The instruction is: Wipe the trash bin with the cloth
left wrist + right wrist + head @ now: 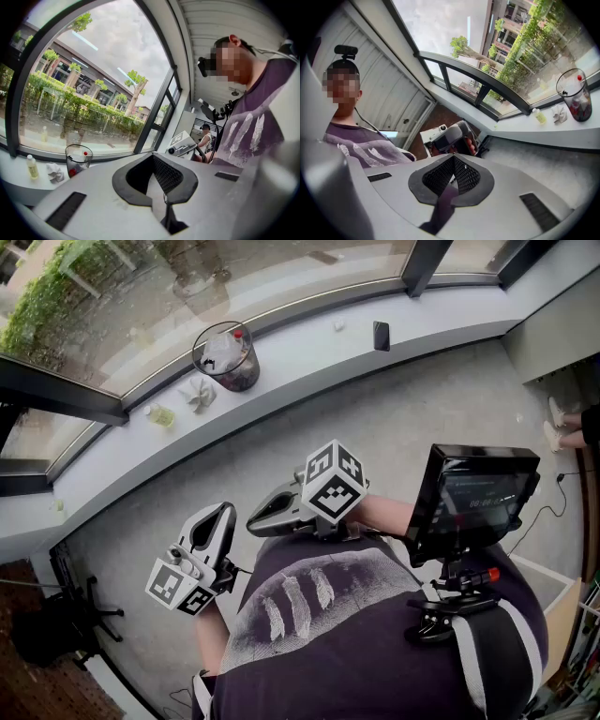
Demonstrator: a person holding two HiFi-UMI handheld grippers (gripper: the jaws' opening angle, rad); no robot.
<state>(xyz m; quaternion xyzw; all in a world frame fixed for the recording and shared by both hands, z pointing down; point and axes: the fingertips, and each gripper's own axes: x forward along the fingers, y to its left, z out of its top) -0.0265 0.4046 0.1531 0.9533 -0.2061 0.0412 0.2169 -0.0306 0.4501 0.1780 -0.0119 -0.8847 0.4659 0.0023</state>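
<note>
The trash bin [226, 355] is a clear tub with a dark rim and rubbish inside, standing on the curved window sill [309, 352]. A crumpled white cloth [199, 393] lies on the sill just left of it. Both grippers are held close to the person's body, far from the sill. The left gripper [223, 512] is shut and empty, and so is the right gripper [261, 518], which points left. The left gripper view shows the bin [78, 159] and cloth [55, 172] beyond the shut jaws. In the right gripper view the bin [574, 96] and cloth [558, 113] are at the far right.
A small yellow-green bottle [161, 415] stands on the sill left of the cloth, and a dark phone-like object [381, 335] stands further right. Grey carpet lies between me and the sill. A screen [473, 498] is mounted at the person's chest. A black stand [75, 615] is at the left.
</note>
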